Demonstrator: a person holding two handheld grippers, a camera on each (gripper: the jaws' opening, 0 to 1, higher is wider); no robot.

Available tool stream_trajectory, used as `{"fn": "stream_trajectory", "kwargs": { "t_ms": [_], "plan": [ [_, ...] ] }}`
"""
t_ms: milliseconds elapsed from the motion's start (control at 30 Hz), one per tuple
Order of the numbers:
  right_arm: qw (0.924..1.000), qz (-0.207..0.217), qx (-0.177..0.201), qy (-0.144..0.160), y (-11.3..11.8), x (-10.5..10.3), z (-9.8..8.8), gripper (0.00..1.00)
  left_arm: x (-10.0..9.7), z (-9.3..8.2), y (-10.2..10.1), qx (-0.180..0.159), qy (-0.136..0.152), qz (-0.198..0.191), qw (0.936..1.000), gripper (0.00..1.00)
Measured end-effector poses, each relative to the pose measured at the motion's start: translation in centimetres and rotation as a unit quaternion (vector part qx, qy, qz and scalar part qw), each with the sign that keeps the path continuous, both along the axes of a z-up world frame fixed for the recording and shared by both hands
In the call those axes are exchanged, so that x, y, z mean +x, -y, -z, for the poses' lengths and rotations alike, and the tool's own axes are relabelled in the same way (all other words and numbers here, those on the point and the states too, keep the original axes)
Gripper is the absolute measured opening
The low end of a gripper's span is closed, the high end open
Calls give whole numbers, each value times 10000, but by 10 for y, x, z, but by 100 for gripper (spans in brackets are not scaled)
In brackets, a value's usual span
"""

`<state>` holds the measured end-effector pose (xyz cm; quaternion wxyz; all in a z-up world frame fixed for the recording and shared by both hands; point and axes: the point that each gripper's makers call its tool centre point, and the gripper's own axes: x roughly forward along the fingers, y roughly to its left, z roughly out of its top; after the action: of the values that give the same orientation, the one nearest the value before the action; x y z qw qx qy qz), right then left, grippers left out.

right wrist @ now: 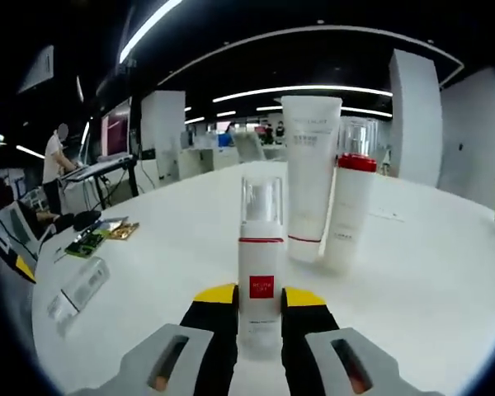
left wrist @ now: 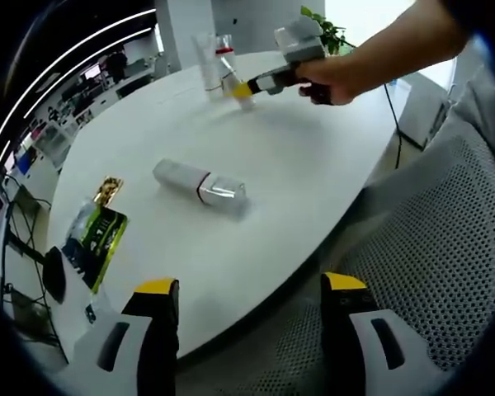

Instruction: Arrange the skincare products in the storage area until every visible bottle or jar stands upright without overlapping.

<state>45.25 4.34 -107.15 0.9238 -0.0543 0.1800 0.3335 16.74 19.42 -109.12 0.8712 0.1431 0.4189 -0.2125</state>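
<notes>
The task is partly done, judging from how the bottles stand now. In the right gripper view, the right gripper (right wrist: 261,309) is closed on a slim white pump bottle (right wrist: 261,264) with a clear cap and a red square label, and it holds this bottle upright on the white table (right wrist: 429,280). Just behind it stand two more products: a tall white tube (right wrist: 308,177) and, touching or almost touching it on the side, a white bottle with a red collar (right wrist: 347,206). Both look upright, though the bottle with the collar seems to lean a little toward the tube; whether they overlap cannot be told for sure.

In the left gripper view, the left gripper (left wrist: 252,318) has its jaws apart and holds nothing, low over the near edge of the table. Well apart from the standing group, one product remains on its side: a white bottle with a clear cap (left wrist: 200,186), lying in the middle of the table. This one probably has to be raised and brought to the others. Near the far side, a person's hand (left wrist: 334,78) holds the right gripper at the standing group. Some small packets (left wrist: 99,231) lie flat near the table edge.
</notes>
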Motion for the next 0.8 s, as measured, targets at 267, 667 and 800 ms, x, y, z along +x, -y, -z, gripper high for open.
{"fn": "stream_trajectory", "kwargs": {
  "t_ms": [267, 667, 800],
  "plan": [
    [9999, 45, 101, 70, 9, -8, -1, 11, -1, 1, 1, 9, -29, 43, 10000, 65],
    [9989, -5, 415, 197, 18, -35, -3, 11, -2, 2, 1, 21, -54, 51, 10000, 65],
    [9986, -15, 472, 219, 20, -39, -4, 11, -3, 3, 1, 25, -74, 60, 10000, 65]
  ]
}}
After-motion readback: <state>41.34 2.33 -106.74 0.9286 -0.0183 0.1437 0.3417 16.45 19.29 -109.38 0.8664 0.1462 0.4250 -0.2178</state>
